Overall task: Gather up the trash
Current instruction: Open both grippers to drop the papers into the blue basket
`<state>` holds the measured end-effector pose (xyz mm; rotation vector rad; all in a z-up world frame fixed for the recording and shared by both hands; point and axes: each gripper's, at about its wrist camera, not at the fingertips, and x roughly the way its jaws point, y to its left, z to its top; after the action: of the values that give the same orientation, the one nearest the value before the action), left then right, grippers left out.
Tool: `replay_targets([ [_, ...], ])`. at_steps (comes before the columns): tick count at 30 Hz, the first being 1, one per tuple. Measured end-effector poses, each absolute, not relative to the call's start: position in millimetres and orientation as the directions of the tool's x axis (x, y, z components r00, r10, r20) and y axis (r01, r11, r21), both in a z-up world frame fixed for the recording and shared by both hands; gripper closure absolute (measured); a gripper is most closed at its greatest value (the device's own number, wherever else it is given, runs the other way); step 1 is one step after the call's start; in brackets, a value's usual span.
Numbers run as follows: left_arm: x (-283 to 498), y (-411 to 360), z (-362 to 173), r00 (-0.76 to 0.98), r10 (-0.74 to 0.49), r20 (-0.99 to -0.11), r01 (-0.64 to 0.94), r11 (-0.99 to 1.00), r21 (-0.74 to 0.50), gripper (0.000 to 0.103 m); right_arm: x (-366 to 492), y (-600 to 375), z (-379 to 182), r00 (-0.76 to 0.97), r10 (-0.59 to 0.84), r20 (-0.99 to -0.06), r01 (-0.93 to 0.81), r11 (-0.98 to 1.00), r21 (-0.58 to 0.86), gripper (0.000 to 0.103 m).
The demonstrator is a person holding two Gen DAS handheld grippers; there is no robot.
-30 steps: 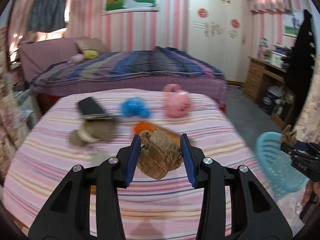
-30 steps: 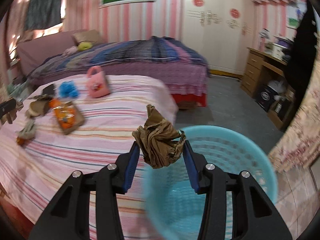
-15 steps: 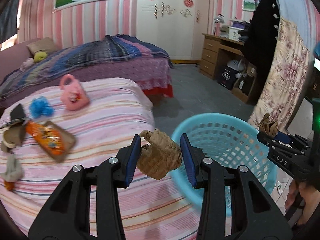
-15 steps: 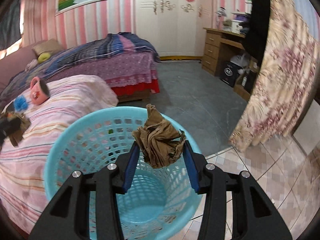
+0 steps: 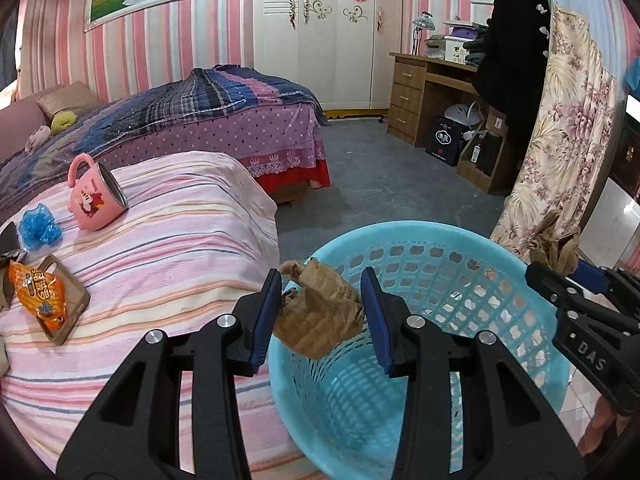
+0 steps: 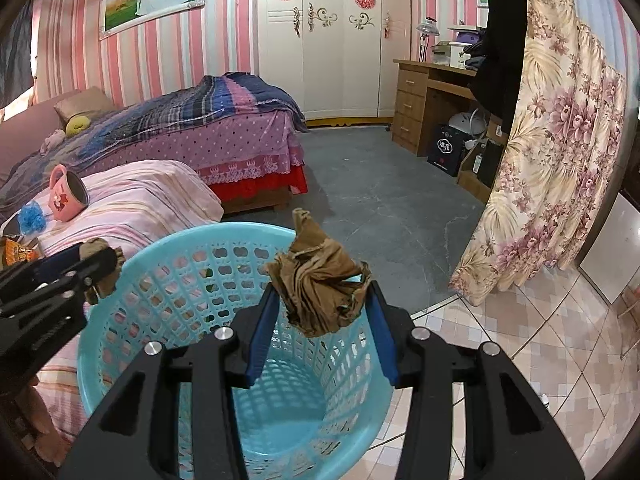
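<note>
Under both tongs sits the round blue plastic basket (image 6: 168, 264), so open your left tongs (image 5: 320, 312) and right tongs (image 6: 320, 312), each squeezing a crumpled brown paper ball (image 5: 320, 312), slowly.

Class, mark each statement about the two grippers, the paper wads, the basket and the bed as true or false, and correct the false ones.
1. The left gripper holds a crumpled brown paper wad. True.
2. The right gripper is empty. False: it grips another brown wad.
3. The blue basket already holds both wads. False: both are still gripped above it.
4. A pink mug lies on its side on the striped bed. True.
5. An orange snack packet is on the bed. True.
</note>
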<state>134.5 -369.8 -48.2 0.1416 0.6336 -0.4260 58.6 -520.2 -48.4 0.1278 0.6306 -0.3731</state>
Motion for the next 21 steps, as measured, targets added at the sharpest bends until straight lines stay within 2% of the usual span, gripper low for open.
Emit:
replay_targets([
  [5,138,-373,-48,0.727,-0.333,-0.6,0.426,0.905,0.014,0.061,59,-521,-48,0.742,-0.3,-0.599,0.378,0.926,0.005,0.059],
  [6,138,-373,-48,0.725,-0.333,-0.603,0.429,0.903,0.017,0.052,60,-520,-48,0.741,-0.301,-0.6,0.378,0.926,0.003,0.059],
  [7,138,-373,-48,0.727,-0.33,-0.603,0.427,0.904,0.02,0.037,60,-521,-48,0.741,-0.301,-0.6,0.378,0.926,0.003,0.059],
  [9,136,-372,-46,0.74,-0.319,-0.592,0.417,0.908,0.032,0.027,60,-521,-48,0.741,-0.3,-0.601,0.379,0.926,0.004,0.059],
  [18,130,-343,-36,0.782,-0.28,-0.557,0.374,0.925,0.06,0.011,62,-515,-49,0.742,-0.305,-0.597,0.38,0.925,0.0,0.058],
  [21,131,-325,-32,0.792,-0.262,-0.551,0.349,0.936,0.056,0.009,62,-512,-48,0.747,-0.302,-0.592,0.376,0.926,0.003,0.058],
])
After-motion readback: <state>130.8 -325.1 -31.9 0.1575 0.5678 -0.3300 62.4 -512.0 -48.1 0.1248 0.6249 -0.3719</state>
